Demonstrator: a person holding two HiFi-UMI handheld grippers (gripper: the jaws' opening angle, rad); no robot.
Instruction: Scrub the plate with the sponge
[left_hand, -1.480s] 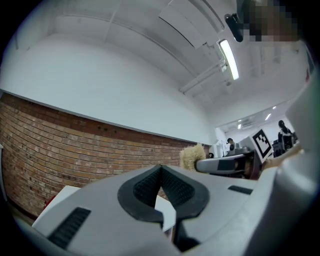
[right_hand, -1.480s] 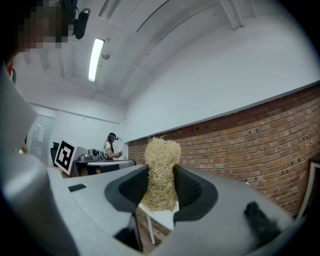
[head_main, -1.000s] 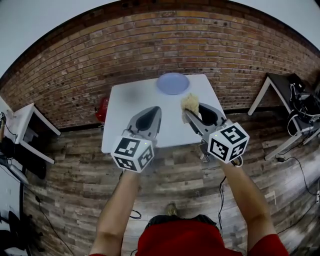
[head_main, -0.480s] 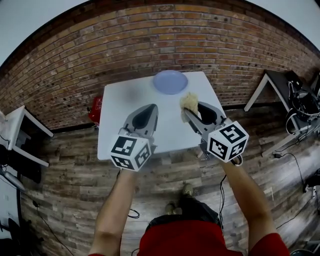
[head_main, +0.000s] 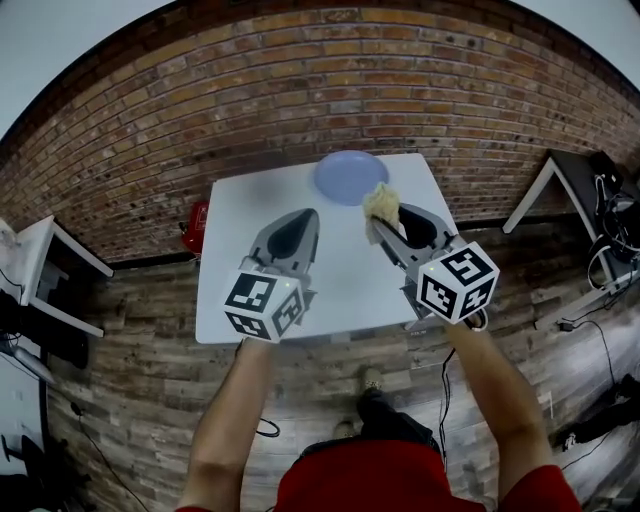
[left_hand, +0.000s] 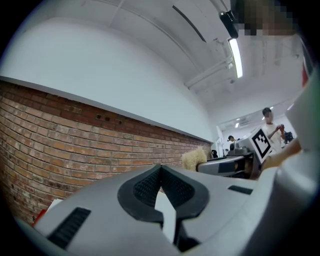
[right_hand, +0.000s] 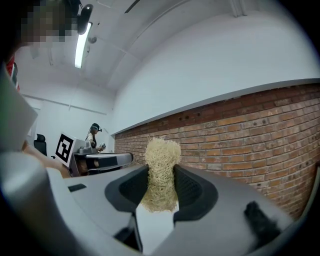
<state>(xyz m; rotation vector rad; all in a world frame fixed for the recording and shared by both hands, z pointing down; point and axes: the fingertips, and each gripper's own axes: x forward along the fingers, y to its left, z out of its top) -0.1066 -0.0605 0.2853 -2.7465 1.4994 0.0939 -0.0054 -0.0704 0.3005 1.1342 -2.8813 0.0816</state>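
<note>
as the right gripper (head_main: 384, 228) clamps the pale fibrous sponge (head_main: 381, 203) between its jaws, the round plate (head_main: 350, 176) lies just ahead and slightly to its left, flat at the far edge of the white table (head_main: 240, 215). the left gripper (head_main: 304, 222), jaws together and empty, is a little farther from it. no readable writing shows, only square patterns on the marker cubes (head_main: 457, 283).

Bare table (head_main: 240, 225) lies open around the plate (head_main: 350, 177); brick wall (head_main: 300, 90) behind.
</note>
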